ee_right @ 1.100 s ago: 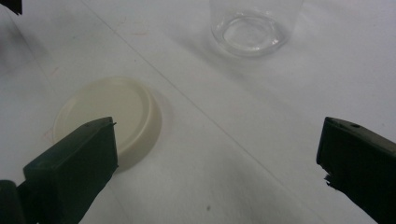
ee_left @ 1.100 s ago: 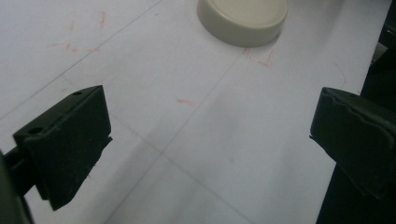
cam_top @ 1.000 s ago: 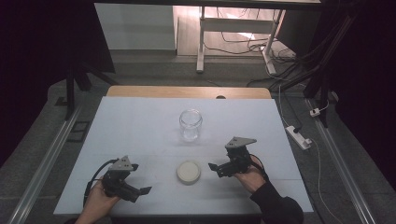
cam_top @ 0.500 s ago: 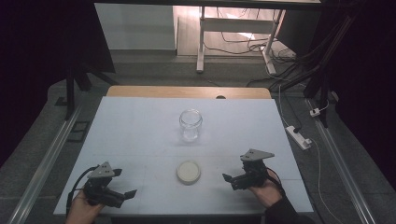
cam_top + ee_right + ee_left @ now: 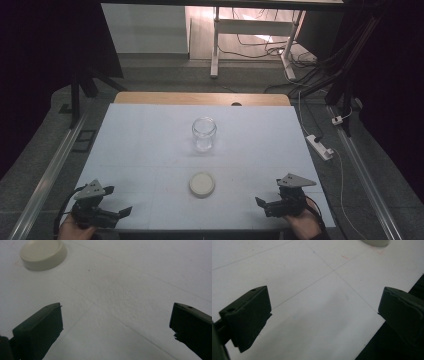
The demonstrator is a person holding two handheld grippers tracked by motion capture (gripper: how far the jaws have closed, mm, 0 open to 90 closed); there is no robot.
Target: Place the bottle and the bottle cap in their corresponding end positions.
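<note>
Round cream-coloured lid (image 5: 202, 184) flat on the white table (image 5: 150, 145), top face upward, just nearer than the upright clear glass jar (image 5: 204, 134). Left gripper (image 5: 122, 212) and right gripper (image 5: 261, 204) well apart from the lid on either side. Both spread wide, grasping nothing.

The high view looks forward and down over the whole table (image 5: 150, 145). Each gripper view sits low near the table's near edge, close to its surface; all three share the cream lid (image 5: 202, 184).
</note>
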